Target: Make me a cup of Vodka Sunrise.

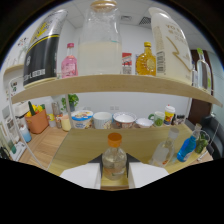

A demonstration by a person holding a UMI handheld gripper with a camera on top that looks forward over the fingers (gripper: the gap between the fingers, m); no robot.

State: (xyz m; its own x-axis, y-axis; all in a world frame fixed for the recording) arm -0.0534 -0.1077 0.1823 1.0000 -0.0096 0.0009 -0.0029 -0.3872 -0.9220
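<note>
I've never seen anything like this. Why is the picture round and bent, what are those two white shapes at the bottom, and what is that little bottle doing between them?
The picture comes from a wide-angle camera riding on a hand-held gripper, a two-fingered tool a person carries; no robot arm is involved. The wide lens bends everything into a circle. The two white shapes are its fingers, seen from behind. Between them is a small clear bottle with an orange cap, and they appear to press on both its sides, so it is gripped. Beyond lies a wooden table with a row of tubs and cups at its far edge and a blue bottle to one side. Above runs a shelf carrying a large milky jug, a pink bottle and a yellow bottle.
</note>
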